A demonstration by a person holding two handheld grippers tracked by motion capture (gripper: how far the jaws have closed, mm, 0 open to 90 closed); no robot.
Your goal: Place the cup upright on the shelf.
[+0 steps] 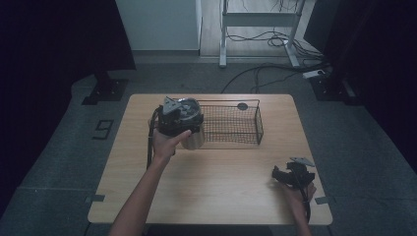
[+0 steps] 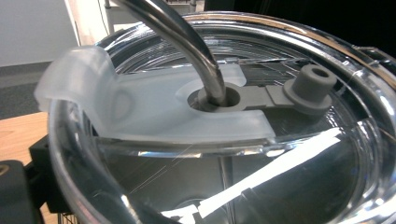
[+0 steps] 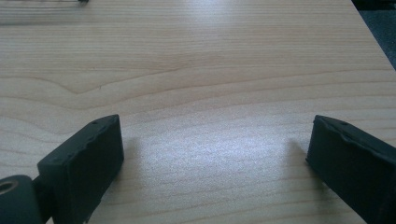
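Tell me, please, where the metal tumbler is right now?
In the high view the metal tumbler is at the table's back left, under the left gripper and against the wire basket's left end.

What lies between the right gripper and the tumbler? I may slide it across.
Bare wooden table in the high view; the right gripper rests apart from the tumbler.

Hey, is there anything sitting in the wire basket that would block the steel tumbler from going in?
Nothing visible does. The left gripper has the tumbler at the left end of the wire basket, and the basket's mesh floor looks bare. The right gripper rests open, far off near the table's front right corner.
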